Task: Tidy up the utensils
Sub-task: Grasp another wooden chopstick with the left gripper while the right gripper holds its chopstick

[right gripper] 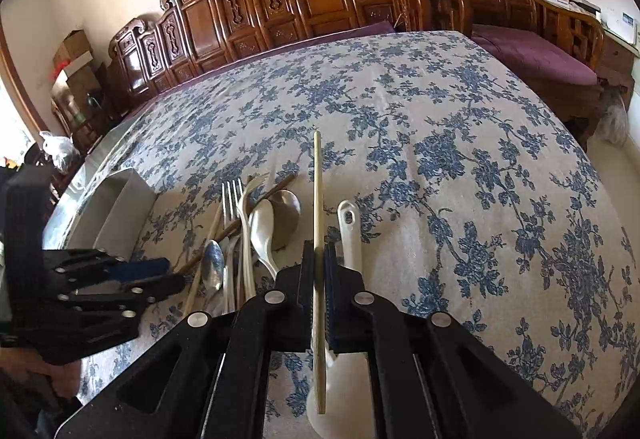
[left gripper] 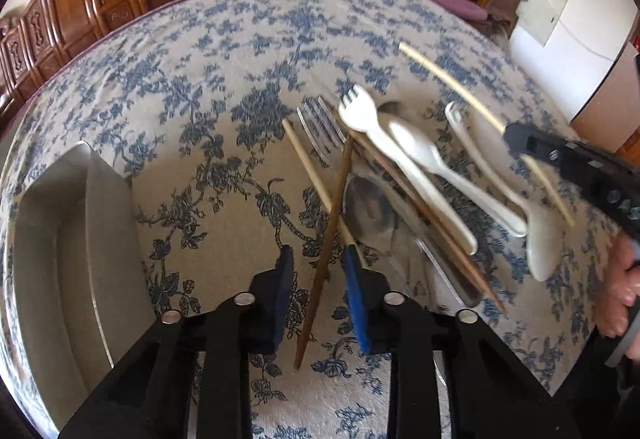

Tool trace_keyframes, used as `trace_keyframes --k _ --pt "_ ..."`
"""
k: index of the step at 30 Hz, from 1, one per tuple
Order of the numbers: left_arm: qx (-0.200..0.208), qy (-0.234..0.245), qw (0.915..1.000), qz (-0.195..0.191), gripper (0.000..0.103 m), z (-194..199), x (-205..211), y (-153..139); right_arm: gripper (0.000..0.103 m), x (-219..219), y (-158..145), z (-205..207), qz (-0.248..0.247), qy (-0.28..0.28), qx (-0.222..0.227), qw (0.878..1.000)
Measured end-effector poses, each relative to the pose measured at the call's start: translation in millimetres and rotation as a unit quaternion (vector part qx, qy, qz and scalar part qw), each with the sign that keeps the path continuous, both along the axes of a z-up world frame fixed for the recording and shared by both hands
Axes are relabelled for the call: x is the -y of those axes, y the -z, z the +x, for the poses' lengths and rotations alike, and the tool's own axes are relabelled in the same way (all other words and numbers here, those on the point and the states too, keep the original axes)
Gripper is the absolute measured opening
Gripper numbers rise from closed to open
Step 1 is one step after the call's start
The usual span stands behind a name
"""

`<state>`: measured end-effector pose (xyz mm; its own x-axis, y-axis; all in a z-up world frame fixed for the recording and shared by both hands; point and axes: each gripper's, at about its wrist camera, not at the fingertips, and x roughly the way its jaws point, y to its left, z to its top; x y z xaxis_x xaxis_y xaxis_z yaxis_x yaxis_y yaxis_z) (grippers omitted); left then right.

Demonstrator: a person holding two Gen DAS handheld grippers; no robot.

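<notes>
Grey tray [left gripper: 72,239] sits empty; right claw [right gripper: 319,255] clamps a pale chopstick [right gripper: 317,175], left claw [left gripper: 316,271] straddles a dark chopstick [left gripper: 320,279], pads apart.

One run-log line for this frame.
right gripper: shut on pale chopstick | left gripper: open around dark chopstick | tray: left

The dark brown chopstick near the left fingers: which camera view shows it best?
The left wrist view. There the dark brown chopstick runs nearly whole between the blue pads of the left gripper, with gaps visible on both sides. In the right wrist view it is only a thin slanted line, partly hidden among the other utensils.
</notes>
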<state>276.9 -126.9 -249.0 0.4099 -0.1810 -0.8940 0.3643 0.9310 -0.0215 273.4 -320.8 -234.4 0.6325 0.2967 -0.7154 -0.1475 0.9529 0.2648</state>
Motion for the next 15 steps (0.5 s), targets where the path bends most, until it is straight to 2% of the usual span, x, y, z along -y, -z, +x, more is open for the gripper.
trace_keyframes --k 4,5,6,15 --pt "0.0 -0.004 1.0 0.002 0.018 1.1 -0.4 6.0 0.006 -2.7 -2.1 -0.8 0.001 -0.004 0.004 1.0" --pt "0.0 -0.005 1.0 0.003 0.01 1.4 -0.2 6.5 0.006 -2.3 -2.3 -0.9 0.001 -0.003 0.004 1.0" --pt "-0.003 -0.004 1.0 -0.001 0.008 1.6 -0.3 6.5 0.006 -1.9 -2.4 -0.5 0.001 -0.003 0.004 1.0" --pt "0.024 -0.022 0.9994 -0.008 0.004 -11.9 -6.6 -15.2 0.006 -6.4 -3.9 -3.9 -0.002 -0.005 0.009 1.0"
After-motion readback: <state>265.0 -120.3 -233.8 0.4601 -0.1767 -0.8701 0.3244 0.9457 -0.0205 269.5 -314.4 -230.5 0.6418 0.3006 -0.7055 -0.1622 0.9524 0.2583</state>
